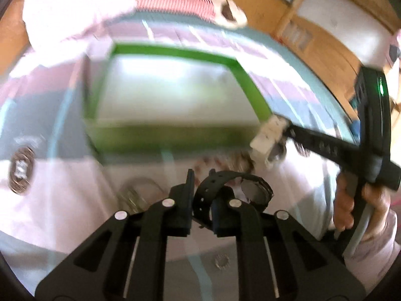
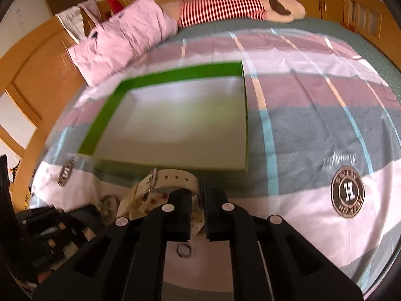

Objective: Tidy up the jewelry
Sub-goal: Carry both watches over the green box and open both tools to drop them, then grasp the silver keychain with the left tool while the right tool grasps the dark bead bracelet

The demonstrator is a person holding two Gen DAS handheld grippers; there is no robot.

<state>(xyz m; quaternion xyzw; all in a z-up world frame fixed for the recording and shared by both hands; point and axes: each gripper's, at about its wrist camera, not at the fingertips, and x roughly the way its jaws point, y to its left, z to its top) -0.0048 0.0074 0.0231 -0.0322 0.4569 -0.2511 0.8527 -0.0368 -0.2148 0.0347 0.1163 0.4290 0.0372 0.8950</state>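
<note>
Round brown badge [image 2: 347, 192] on the bedspread [image 2: 313, 95], at 4 o'clock in right-wrist view: large white "H" at centre, ring lettering upside down, not legible. Cursive script [image 2: 341, 159] just above it, inverted, unreadable. Second badge [image 2: 66, 172] at 9 o'clock; blurred badge [image 1: 22, 168] in left-wrist view: illegible.
</note>
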